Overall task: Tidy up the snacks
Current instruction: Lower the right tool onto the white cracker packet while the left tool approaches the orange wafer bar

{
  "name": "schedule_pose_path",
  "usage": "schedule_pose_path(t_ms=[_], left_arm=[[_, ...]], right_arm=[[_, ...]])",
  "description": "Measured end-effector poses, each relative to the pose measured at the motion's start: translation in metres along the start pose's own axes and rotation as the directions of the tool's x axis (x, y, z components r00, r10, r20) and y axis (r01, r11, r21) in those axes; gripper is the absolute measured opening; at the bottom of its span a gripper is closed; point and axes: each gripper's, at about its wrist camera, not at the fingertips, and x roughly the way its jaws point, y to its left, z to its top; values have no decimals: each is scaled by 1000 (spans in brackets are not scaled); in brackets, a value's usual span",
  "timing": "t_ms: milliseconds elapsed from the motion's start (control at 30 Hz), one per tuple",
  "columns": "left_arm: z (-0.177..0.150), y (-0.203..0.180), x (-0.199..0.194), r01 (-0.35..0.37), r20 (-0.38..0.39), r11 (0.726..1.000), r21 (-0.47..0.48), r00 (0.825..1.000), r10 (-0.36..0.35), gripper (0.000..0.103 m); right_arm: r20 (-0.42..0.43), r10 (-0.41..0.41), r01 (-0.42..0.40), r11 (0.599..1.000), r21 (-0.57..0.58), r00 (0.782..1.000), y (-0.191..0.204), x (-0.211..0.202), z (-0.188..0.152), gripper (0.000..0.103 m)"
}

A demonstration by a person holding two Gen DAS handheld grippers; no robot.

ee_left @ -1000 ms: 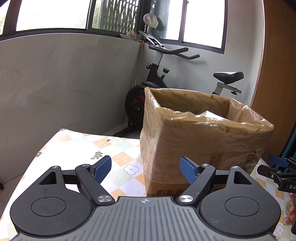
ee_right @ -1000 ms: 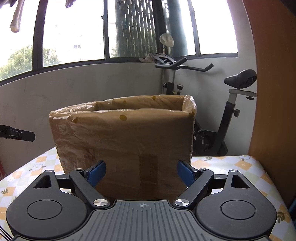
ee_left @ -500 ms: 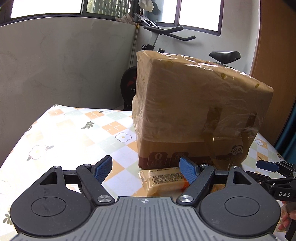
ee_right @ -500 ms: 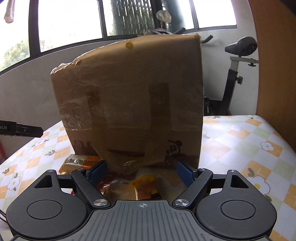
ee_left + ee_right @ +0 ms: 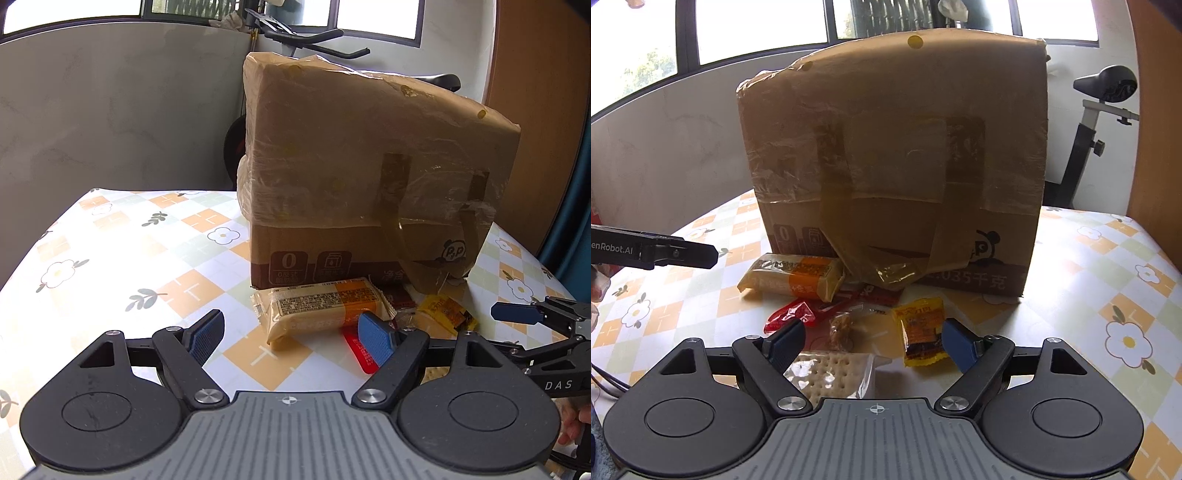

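A taped cardboard box (image 5: 369,177) stands on the flowered table (image 5: 110,258); it also shows in the right wrist view (image 5: 894,155). In front of it lie snack packets: a long pale-orange bar (image 5: 321,306) (image 5: 798,277), a red packet (image 5: 792,315) (image 5: 360,356), a yellow packet (image 5: 921,330) (image 5: 443,308), and a clear cracker pack (image 5: 831,373). My left gripper (image 5: 291,338) is open and empty, just short of the orange bar. My right gripper (image 5: 870,341) is open and empty, over the cracker pack.
An exercise bike (image 5: 1097,125) stands behind the table by the grey wall. A wooden panel (image 5: 1160,110) rises at the right. The right gripper's fingertips (image 5: 513,313) show at the right edge of the left wrist view; the left gripper's finger (image 5: 676,253) shows in the right wrist view.
Both grippers have dropped lower and tilted down toward the table. The box top has left view and the snack packets in front of the box have come into sight. Both stay open.
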Motion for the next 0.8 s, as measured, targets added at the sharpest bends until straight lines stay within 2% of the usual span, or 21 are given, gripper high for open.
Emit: schedule_pose_path(t_ms=[200, 433, 600, 800], left_arm=[[-7, -1, -1, 8, -13, 1000, -7, 1000, -8, 82], [-14, -3, -8, 19, -11, 1000, -15, 1000, -19, 82], [-17, -6, -10, 21, -17, 1000, -10, 1000, -22, 82], [-17, -6, -10, 26, -18, 1000, -14, 999, -26, 82]], right_arm=[[-64, 2, -4, 999, -39, 998, 2, -4, -9, 78], [-128, -8, -19, 979, -203, 992, 25, 0, -21, 82], [-149, -18, -23, 963, -267, 989, 34, 14, -17, 82], [-182, 22, -88, 927, -364, 983, 47, 33, -4, 82]])
